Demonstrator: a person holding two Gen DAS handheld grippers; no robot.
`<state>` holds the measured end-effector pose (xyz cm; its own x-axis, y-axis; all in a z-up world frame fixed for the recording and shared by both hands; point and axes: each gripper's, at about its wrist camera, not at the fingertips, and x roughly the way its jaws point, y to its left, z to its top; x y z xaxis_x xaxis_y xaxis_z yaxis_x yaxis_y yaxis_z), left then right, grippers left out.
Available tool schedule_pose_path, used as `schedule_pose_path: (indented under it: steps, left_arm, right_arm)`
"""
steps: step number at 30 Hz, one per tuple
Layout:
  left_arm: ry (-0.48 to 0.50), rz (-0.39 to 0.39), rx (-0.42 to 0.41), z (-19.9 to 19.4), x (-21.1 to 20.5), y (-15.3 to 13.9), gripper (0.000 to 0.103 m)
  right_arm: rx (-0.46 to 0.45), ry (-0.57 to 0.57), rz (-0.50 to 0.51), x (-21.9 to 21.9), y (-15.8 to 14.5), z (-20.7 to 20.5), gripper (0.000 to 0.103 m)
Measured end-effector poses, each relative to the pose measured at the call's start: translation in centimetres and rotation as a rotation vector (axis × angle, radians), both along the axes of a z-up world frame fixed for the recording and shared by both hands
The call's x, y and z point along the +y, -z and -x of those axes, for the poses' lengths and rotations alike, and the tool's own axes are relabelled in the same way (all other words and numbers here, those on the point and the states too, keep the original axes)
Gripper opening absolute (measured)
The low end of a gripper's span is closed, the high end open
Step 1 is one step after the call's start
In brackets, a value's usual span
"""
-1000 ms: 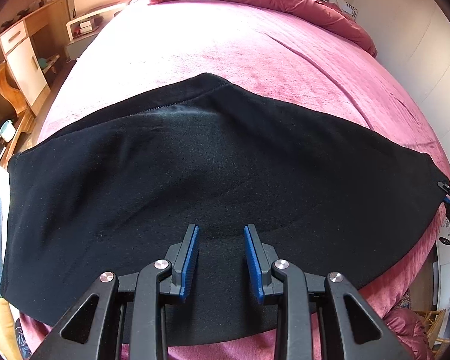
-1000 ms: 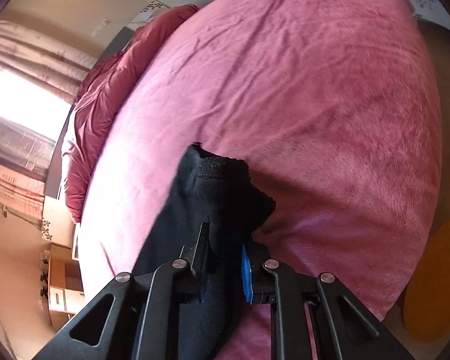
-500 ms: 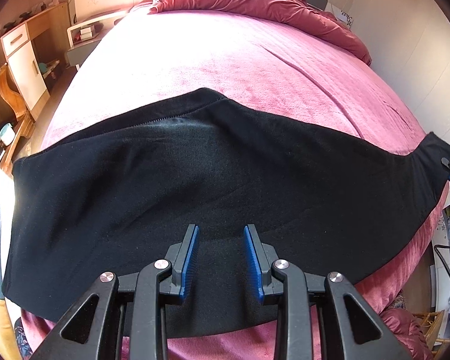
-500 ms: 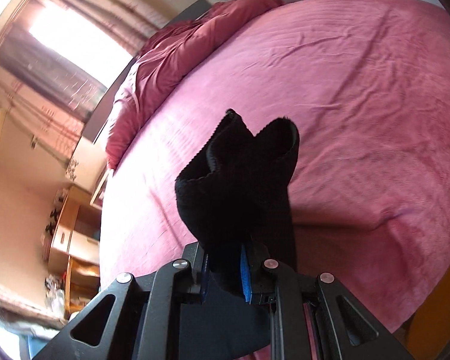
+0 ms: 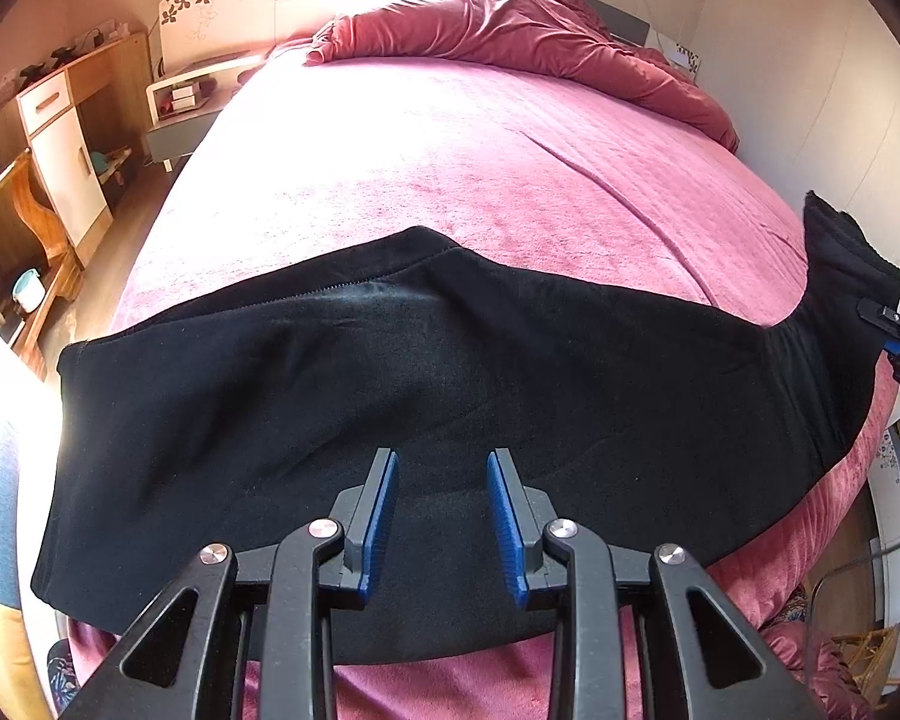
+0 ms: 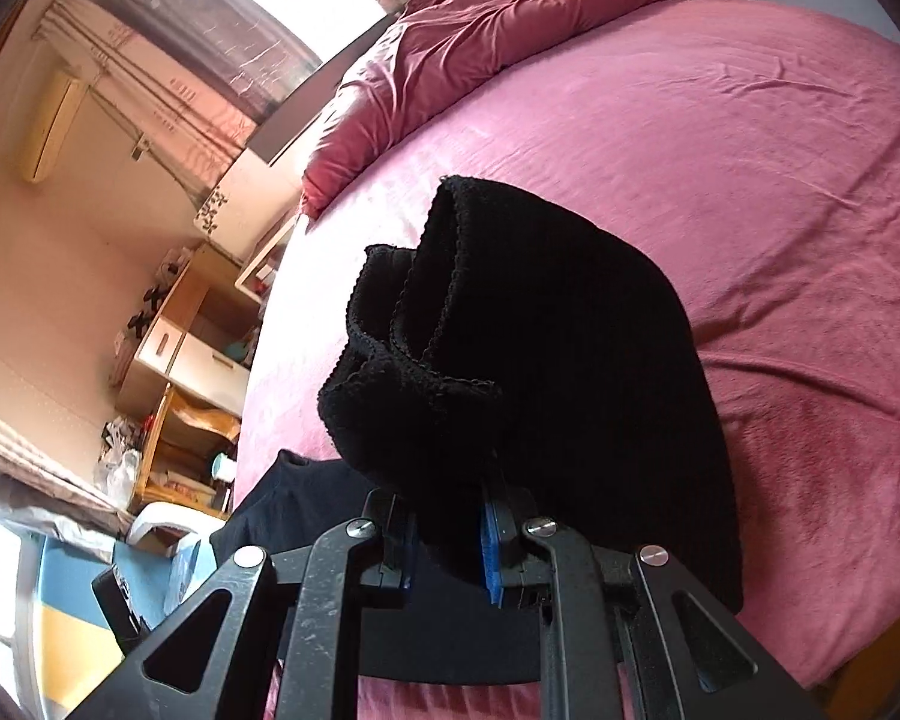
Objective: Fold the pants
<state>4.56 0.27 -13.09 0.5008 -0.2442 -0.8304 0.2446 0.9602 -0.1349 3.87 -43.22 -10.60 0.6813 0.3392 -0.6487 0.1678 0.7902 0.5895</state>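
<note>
Now black pants (image 6: pixel 546 360) between right jaws.

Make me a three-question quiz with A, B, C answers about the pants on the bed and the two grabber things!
1. Where do the pants lie?
A. across the pink bed
B. on the floor
C. in a drawer

2. What colour are the pants?
A. white
B. black
C. green

3. What is the right gripper doing?
A. pinching the pants' cuffs
B. holding a pillow
C. gripping nothing

Answers:
1 A: the left wrist view shows them spread over the pink cover.
2 B: the cloth is black in both views.
3 A: the cuffs bunch up between its blue pads, while the left gripper stands open above the cloth.
</note>
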Motion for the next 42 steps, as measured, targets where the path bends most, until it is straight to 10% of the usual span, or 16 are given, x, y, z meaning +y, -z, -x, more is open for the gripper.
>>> schedule_pose_path:
  steps: [20, 24, 32, 42]
  left_arm:
    - [0.005, 0.421, 0.260, -2.9, 2.8, 3.5, 0.031]
    - [0.027, 0.500, 0.293, -3.3, 1.9, 3.5, 0.042]
    - [0.032, 0.601, 0.431, -4.9, 0.1, 4.9, 0.055]
    - [0.069, 0.476, 0.494, -6.5, -5.0, 6.4, 0.055]
  right_arm:
    - [0.192, -0.386, 0.276, 19.8, 8.4, -4.0, 0.017]
    - [0.164, -0.427, 0.277, 21.0, 9.0, -3.7, 0.042]
    - [0.126, -0.430, 0.136, 17.1, 7.9, -0.6, 0.051]
    - [0.287, -0.023, 0.270, 2.6, 9.3, 7.8, 0.051]
